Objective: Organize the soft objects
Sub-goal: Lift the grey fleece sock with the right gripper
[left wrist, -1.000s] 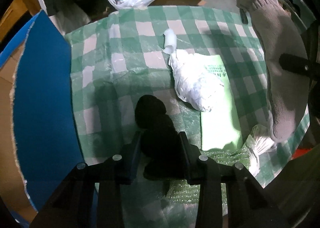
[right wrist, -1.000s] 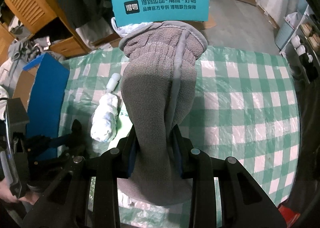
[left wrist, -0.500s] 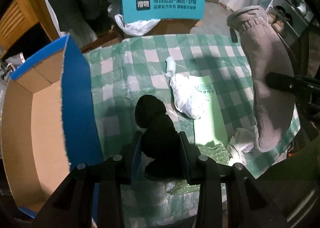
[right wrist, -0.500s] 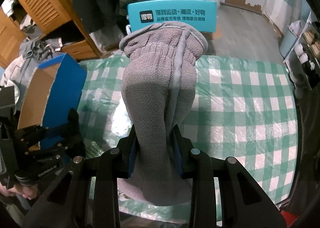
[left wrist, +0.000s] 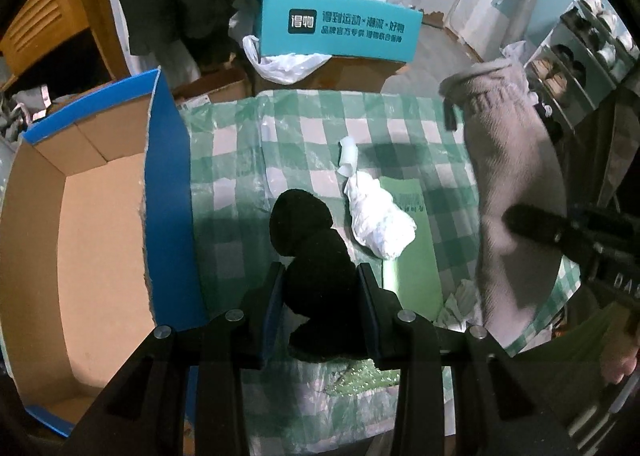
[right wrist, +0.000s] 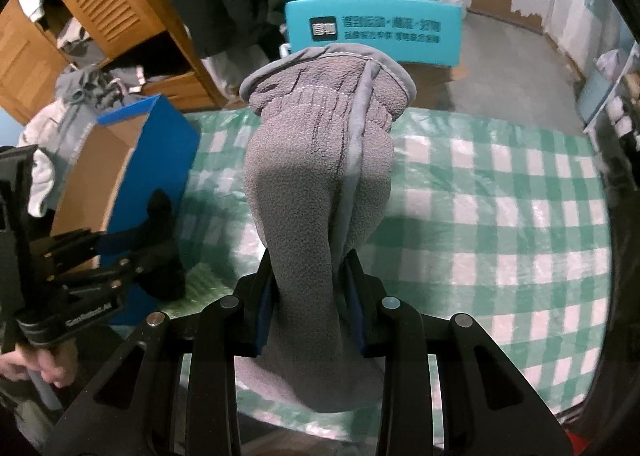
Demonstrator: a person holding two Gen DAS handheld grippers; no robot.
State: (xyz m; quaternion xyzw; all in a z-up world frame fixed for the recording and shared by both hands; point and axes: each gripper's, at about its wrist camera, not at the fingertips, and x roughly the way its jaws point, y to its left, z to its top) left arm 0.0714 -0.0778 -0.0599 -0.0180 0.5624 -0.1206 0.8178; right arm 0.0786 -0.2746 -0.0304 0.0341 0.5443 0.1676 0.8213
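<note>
Black soft object (left wrist: 316, 260) hangs clamped in the left gripper (left wrist: 320, 288) beside the open blue cardboard box (left wrist: 168, 215). Crumpled white paper (left wrist: 380, 221) lies on the green checked tablecloth (left wrist: 400, 123). Right gripper (right wrist: 310, 312) clamps a grey fleece glove (right wrist: 320, 183).

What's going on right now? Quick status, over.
Left gripper shut on black sock. Right gripper shut on grey glove. Open box beside left; path looks clear.
</note>
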